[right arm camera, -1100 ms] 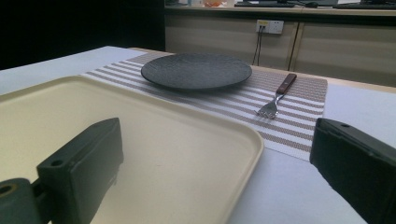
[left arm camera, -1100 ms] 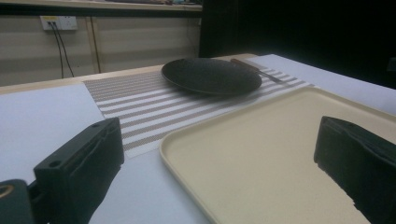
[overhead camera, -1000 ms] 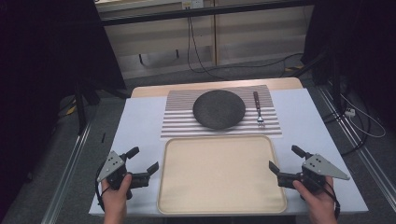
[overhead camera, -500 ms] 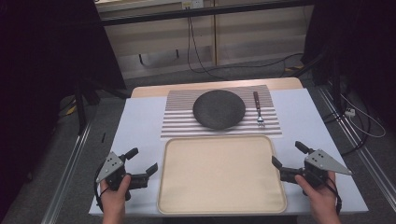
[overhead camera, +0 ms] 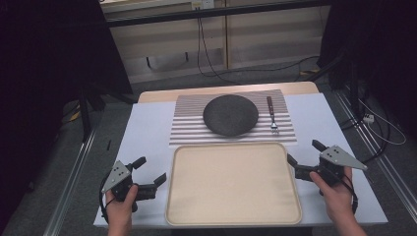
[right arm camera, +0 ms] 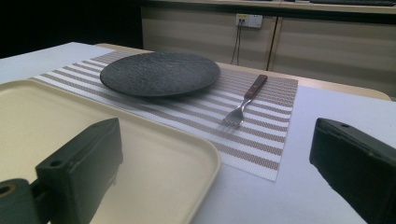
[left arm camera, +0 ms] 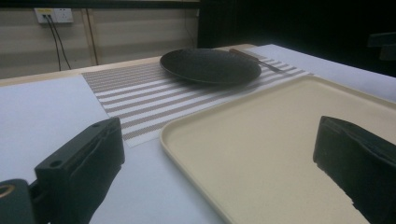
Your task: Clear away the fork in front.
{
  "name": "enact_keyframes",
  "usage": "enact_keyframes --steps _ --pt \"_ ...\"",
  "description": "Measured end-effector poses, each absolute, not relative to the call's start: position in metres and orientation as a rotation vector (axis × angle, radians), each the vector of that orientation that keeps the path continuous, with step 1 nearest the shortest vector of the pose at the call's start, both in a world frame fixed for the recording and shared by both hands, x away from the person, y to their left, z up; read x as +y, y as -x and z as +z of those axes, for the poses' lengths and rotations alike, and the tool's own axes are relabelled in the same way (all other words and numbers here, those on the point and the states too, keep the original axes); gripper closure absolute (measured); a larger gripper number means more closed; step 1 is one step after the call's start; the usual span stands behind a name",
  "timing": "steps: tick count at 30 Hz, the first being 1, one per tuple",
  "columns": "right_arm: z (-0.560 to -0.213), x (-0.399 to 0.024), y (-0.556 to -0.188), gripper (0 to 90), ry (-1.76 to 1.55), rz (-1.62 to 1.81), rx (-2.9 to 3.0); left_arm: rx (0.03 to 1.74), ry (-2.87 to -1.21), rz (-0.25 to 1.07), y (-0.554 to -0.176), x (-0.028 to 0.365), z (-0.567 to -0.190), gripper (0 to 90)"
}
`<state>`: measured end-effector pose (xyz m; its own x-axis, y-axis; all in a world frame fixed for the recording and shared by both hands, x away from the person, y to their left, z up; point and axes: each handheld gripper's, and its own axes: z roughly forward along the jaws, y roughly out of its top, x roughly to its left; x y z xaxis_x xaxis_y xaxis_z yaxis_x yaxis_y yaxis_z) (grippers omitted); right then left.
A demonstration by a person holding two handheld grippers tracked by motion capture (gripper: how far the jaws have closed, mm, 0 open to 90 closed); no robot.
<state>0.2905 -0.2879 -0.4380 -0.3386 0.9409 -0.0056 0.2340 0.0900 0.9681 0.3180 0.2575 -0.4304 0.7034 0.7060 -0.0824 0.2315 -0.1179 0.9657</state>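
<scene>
A cream tray [overhead camera: 233,183] lies at the table's near middle, seen also in the left gripper view [left arm camera: 280,135] and the right gripper view [right arm camera: 70,116]. Behind it a dark round plate [overhead camera: 230,114] [left arm camera: 210,65] [right arm camera: 159,73] rests on a striped placemat [overhead camera: 187,128]. A fork [overhead camera: 272,114] [right arm camera: 245,100] with a brown handle lies on the mat right of the plate. My left gripper [overhead camera: 149,173] is open just left of the tray's near left corner. My right gripper [overhead camera: 306,155] is open beside the tray's right edge. Both hold nothing.
The table is covered by a white sheet [overhead camera: 147,132], with a wooden edge at the back. Cables [overhead camera: 206,54] trail on the floor behind, and metal rails [overhead camera: 74,187] run along both sides of the table.
The right gripper has drifted slightly right and away from the tray's edge. The left gripper has stayed almost still. Plate, fork and tray are unmoved.
</scene>
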Motion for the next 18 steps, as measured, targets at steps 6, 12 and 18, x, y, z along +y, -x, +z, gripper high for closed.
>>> enact_keyframes --steps 6,12,18 --pt "-0.437 -0.284 -0.306 2.5 -1.183 1.278 1.693 0.758 -1.685 0.476 -0.317 0.256 -0.431 2.6" --pt "-0.434 -0.278 -0.325 2.7 -1.188 1.26 1.715 0.756 -1.683 0.475 -0.318 0.257 -0.431 2.5" --pt "-0.426 -0.275 -0.346 2.9 -1.194 1.24 1.714 0.757 -1.684 0.473 -0.318 0.257 -0.431 2.5"
